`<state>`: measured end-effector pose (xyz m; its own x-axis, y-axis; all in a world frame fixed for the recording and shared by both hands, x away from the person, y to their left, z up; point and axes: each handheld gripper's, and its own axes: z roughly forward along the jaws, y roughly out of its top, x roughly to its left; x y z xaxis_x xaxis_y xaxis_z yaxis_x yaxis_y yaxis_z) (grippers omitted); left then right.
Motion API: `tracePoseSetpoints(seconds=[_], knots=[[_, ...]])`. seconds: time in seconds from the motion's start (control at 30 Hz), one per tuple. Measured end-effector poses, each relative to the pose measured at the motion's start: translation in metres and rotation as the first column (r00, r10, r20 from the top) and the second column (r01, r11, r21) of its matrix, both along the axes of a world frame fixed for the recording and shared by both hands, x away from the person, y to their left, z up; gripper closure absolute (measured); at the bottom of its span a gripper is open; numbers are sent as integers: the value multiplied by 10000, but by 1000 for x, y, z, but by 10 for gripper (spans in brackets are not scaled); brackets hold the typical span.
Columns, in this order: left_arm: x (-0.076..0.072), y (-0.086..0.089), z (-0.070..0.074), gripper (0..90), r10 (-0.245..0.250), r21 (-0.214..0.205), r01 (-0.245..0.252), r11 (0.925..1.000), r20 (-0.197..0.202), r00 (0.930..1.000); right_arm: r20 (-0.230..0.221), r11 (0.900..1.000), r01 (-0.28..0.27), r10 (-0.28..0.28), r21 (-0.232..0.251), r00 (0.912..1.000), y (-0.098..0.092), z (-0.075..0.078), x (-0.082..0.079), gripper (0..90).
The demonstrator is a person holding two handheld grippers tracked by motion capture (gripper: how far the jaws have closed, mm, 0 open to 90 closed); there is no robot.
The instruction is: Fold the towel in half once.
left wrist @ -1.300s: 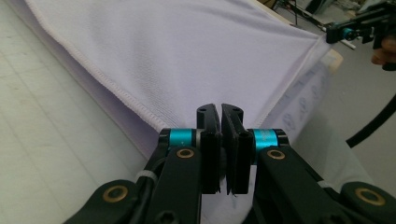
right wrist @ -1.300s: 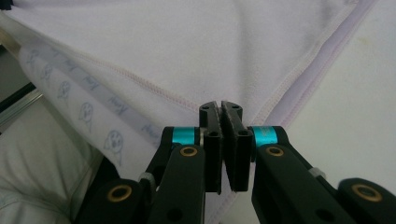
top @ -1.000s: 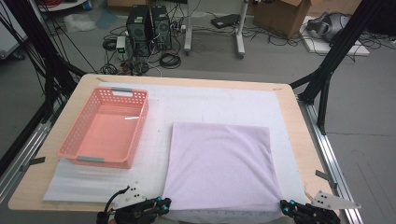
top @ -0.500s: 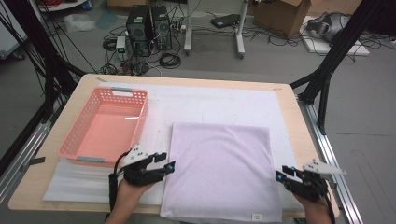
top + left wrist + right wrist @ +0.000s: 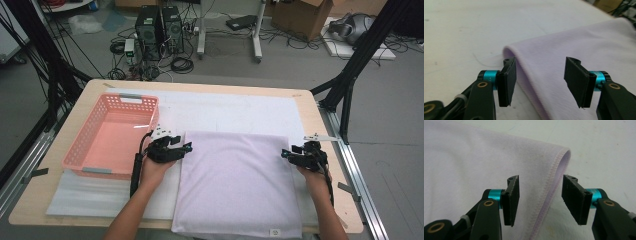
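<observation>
High view overhead; claw views close — all share the cloth (image 5: 235,185).

1. I can read no text, brand or number anywhere on my screens.
2. The lilac towel (image 5: 235,185) carries a small white tag (image 5: 274,232) at its near edge; there is a dark mark on it, too small for me to make out.

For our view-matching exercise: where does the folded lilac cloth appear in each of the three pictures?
High view: the folded lilac cloth lies centre to bottom, right of the pink plastic basket.
Left gripper view: cloth on the right, its corner upper-centre.
Right gripper view: cloth on the left, its corner upper right.
Shared landmark: white table mat.
</observation>
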<state>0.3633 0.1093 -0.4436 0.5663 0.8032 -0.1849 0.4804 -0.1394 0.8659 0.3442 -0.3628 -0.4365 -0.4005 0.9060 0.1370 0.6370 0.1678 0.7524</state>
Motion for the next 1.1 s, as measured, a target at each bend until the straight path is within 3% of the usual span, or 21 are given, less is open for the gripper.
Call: tracePoseSetpoints(seconds=[0.1, 0.23, 0.4, 0.47, 0.57, 0.63, 0.7, 0.8, 1.1], knots=[[13, -5, 0, 456, 190, -48, -190, 9998, -72, 9998, -107, 10000, 63, -62, 63, 9999, 1, -3, 6, 473], [26, -13, -8, 453, 456, 438, -418, 9982, -911, 9948, -158, 9996, 169, -173, -243, 9997, 3, -7, 9, 524], [28, -12, -9, 471, 717, 472, -667, 9967, -1162, 9906, -284, 9988, 384, -392, -299, 9988, 2, -9, 13, 559], [27, -15, -9, 554, 505, 648, -439, 9969, -1050, 9932, -294, 9981, 331, -346, -519, 9990, 4, -8, 14, 596], [24, -24, -9, 737, 14, 1312, 87, 9913, -763, 9971, -395, 9974, 22, -50, -718, 9992, 9, -6, 15, 728], [25, -24, -9, 803, -159, 1283, 268, 9914, -850, 9963, -576, 9981, -226, 193, -575, 9982, 11, -5, 15, 830], [26, -22, -10, 818, -41, 948, 149, 9954, -1125, 9936, -735, 9977, -185, 137, -649, 9972, 13, -4, 16, 846], [26, -21, -10, 834, 299, 526, -224, 9984, -1450, 9890, -912, 9994, -138, 109, -311, 9958, 10, -4, 17, 854], [24, -23, -7, 854, 565, 621, -478, 9969, -1468, 9876, -725, 9988, -203, 170, -453, 9972, 9, -3, 16, 857]])
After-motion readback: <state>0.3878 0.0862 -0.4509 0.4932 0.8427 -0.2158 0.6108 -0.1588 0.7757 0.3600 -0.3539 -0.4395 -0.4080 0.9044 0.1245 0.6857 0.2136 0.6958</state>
